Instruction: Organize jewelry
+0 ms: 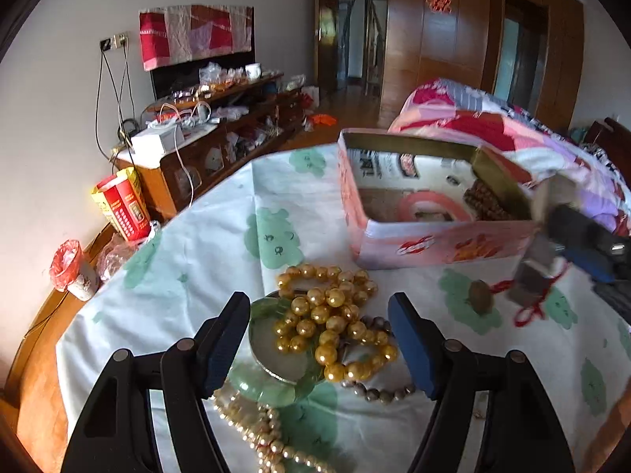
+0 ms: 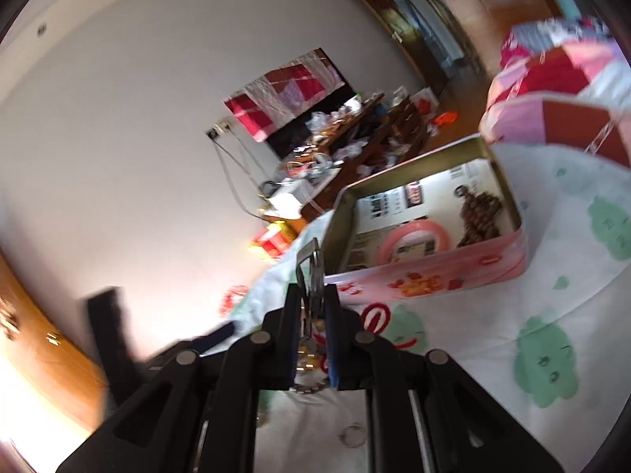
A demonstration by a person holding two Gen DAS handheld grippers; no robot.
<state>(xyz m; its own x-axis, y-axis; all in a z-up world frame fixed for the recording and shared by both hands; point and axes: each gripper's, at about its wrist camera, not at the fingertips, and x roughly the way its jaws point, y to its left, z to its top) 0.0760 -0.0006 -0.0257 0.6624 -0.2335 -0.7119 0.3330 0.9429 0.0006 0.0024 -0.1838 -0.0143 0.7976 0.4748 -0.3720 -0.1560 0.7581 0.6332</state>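
Pinching a metal watch (image 2: 313, 276) short of the tin (image 2: 430, 276) at the table's far edge, the right gripper (image 2: 312, 307) risks dropping it outside if released early; the left gripper (image 1: 319, 339) hangs wide over the gold beads (image 1: 335, 327).

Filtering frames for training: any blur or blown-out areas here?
Left wrist: gold bead pile sharp; right claw at the frame's right edge motion-smeared. Right wrist: tilted, blurred overall, glare washing out lower left; pink tin still readable.
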